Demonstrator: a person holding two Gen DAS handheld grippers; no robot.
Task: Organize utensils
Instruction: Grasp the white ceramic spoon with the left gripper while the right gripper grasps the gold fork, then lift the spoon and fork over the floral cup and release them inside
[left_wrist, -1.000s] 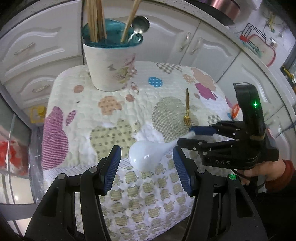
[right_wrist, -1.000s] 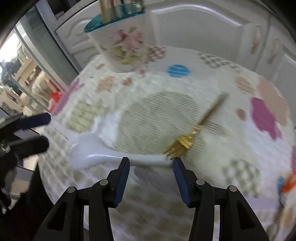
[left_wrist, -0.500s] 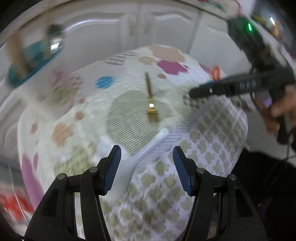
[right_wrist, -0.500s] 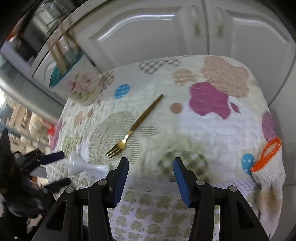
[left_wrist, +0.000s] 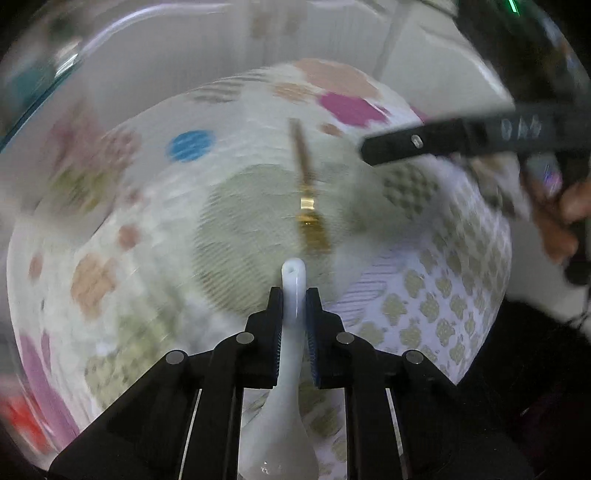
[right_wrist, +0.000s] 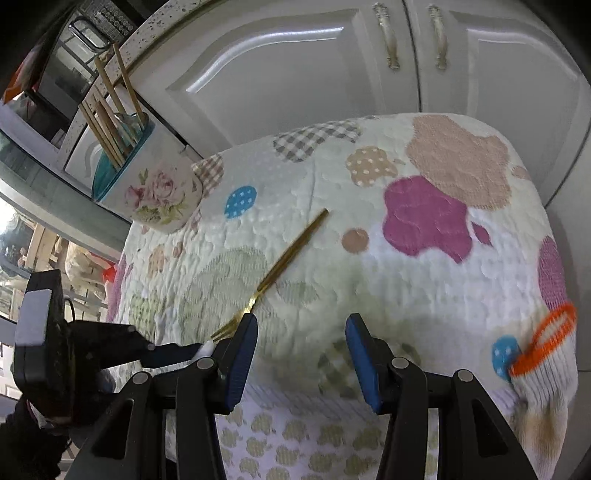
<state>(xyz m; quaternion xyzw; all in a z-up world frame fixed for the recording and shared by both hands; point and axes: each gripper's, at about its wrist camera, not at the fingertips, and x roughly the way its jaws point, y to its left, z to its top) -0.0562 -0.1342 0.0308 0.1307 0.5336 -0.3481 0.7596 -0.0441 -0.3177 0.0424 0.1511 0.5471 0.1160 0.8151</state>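
Observation:
My left gripper (left_wrist: 294, 295) is shut on the handle of a white ceramic spoon (left_wrist: 291, 354), bowl end toward the camera, handle tip pointing at the table. The left gripper also shows at the lower left of the right wrist view (right_wrist: 173, 352). A gold fork (left_wrist: 309, 206) lies on the patchwork cloth just beyond the spoon tip; it also shows in the right wrist view (right_wrist: 273, 277). My right gripper (right_wrist: 301, 332) is open and empty above the cloth's near edge, right of the fork tines. A floral utensil holder (right_wrist: 155, 188) with chopsticks stands at the far left.
The small table is covered by a quilted patchwork cloth (right_wrist: 424, 280) that hangs over its edges. White cabinet doors (right_wrist: 295, 74) stand right behind it. An orange loop (right_wrist: 546, 336) hangs at the cloth's right corner. The right gripper (left_wrist: 461, 138) reaches in at the upper right of the left wrist view.
My left gripper has closed on the white spoon's handle, having been open around it. My right gripper has let go of the handle and drawn back to the right.

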